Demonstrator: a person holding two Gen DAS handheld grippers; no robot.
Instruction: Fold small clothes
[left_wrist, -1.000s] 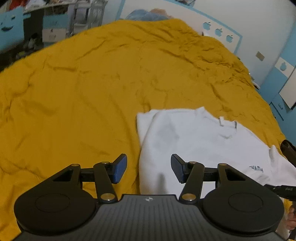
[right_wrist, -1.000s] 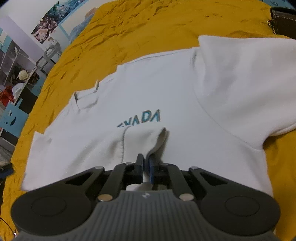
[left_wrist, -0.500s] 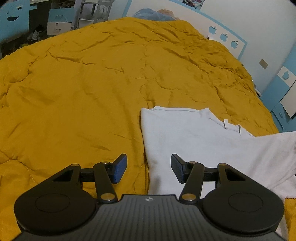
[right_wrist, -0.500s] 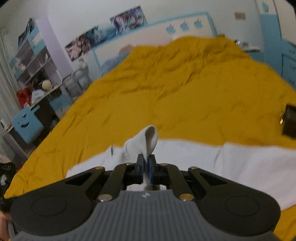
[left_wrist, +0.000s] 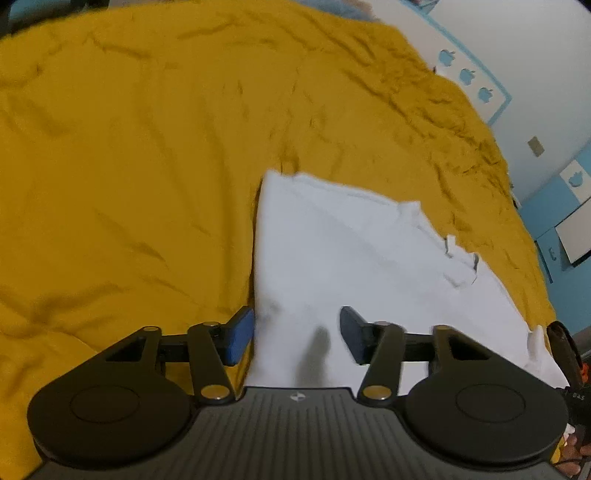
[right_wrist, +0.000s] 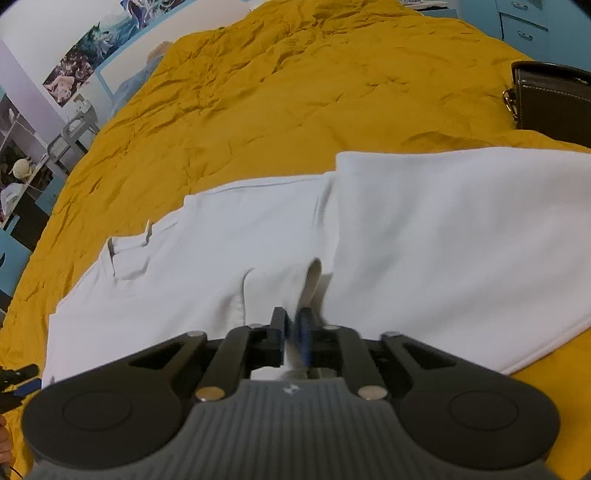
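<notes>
Mustard-yellow bedding (left_wrist: 147, 166) fills most of what I see from both cameras, rumpled all over, with a white T-shirt (left_wrist: 351, 258) spread on it.

On my left feed, the left hand-held gripper (left_wrist: 297, 334) is wide open, holding nothing. Its blue-padded fingers (left_wrist: 240, 336) straddle the shirt's near left edge: the left pad sits just at the border where white cloth meets the yellow cover, the right pad is over the shirt itself. I cannot tell whether either pad actually touches the fabric. A dark shadow falls on the cloth between them.

On my right feed, the right hand-held gripper (right_wrist: 291, 332) is clenched, its two fingers almost together on a raised fold of the T-shirt (right_wrist: 424, 240). The pinched cloth stands up in a small ridge just ahead of the fingertips, slightly blurred.

The left view shows the shirt's collar (left_wrist: 460, 262) off to the right, a white wall with blue apple shapes (left_wrist: 465, 75) beyond the bed, and blue cabinet fronts at far right. At its lower right edge I catch a dark piece of the other gripper and a bit of a hand.

The right view shows the collar (right_wrist: 129, 254) at left, a broad flap of the shirt lying over the body at right, a dark brown leather bag (right_wrist: 550, 103) on the bed at the upper right, posters (right_wrist: 77, 74) on the wall, and shelves at the far left.
</notes>
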